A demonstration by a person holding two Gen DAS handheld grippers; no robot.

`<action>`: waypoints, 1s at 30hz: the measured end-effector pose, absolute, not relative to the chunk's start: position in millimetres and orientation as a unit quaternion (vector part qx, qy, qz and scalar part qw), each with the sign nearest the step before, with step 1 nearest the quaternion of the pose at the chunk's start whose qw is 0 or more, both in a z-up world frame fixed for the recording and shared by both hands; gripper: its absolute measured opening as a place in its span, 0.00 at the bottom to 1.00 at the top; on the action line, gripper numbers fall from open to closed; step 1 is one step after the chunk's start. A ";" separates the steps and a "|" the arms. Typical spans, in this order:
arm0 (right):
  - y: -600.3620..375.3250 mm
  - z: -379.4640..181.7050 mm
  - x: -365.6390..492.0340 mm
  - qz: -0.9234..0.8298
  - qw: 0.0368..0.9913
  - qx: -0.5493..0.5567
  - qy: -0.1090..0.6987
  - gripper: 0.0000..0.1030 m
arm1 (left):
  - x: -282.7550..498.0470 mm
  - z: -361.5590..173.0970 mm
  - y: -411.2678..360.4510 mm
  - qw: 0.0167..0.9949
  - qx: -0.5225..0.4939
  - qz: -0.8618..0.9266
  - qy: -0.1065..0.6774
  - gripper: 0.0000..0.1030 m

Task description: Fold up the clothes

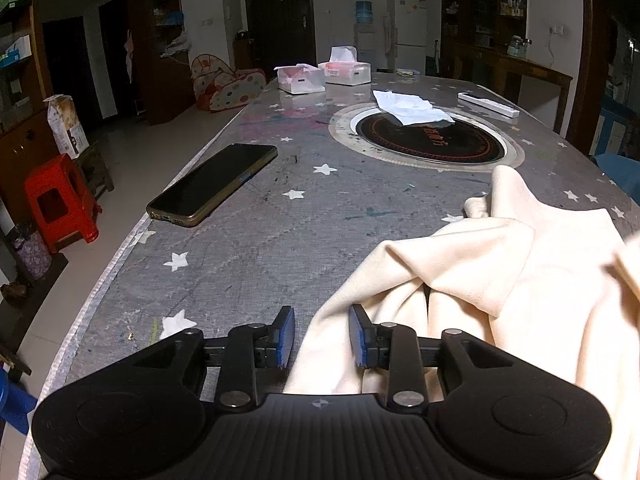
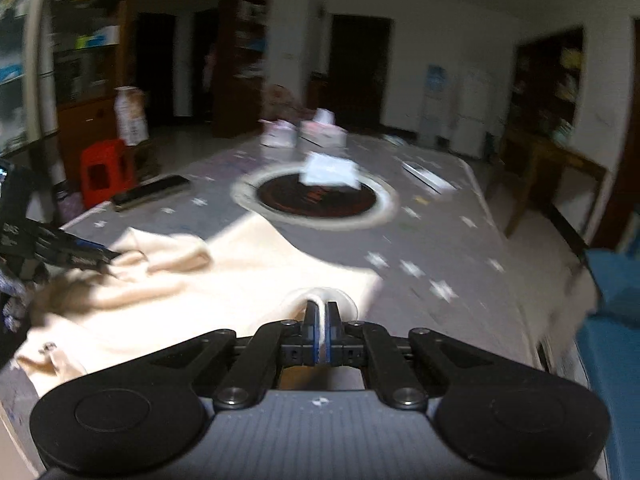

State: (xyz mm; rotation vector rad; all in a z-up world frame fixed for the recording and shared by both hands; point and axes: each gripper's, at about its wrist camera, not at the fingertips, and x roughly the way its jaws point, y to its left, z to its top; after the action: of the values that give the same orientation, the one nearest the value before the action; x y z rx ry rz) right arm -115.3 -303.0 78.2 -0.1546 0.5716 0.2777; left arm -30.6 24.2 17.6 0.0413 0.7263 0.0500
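The left gripper is spread wide, its blue-padded fingers standing apart with a cream fabric edge lying between them but not pinched. The right gripper is clamped on a thin fold of the same cream garment, a strip of cloth visible between the closed blue pads. The garment is pale cream, soft and heavily creased, bunched in loose folds on the near part of the table; in the right wrist view a small tab shows at its near-left corner. The left gripper also appears at the left edge of the right wrist view, touching the garment's rumpled end; white lettering on its body is too blurred to read. The table carries a grey cover printed with white stars. Farther out, a dark phone lies face up near the left table edge. Beyond it sits a round black inset plate with red characters, not legible, partly covered by a crumpled white tissue. Two tissue boxes stand at the far end, labels unreadable. A red stool stands on the floor at left.
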 end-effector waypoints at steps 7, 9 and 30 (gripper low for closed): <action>-358.7 54.0 -150.6 0.060 0.939 -0.024 0.338 0.03 | -32.1 17.0 22.2 0.936 0.029 0.026 0.351 0.32; -370.1 44.6 -158.4 0.041 0.934 -0.014 0.355 0.08 | -32.6 16.8 21.3 0.936 0.033 0.026 0.349 0.32; -442.2 40.2 -185.1 -0.100 0.929 0.067 0.350 0.35 | -58.3 16.4 22.7 0.937 0.047 0.052 0.343 0.31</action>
State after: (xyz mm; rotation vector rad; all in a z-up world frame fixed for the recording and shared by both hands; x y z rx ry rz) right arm -185.1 -442.2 40.2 0.1364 0.7177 -0.2058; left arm -58.3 22.7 16.4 0.0962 0.7019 0.1063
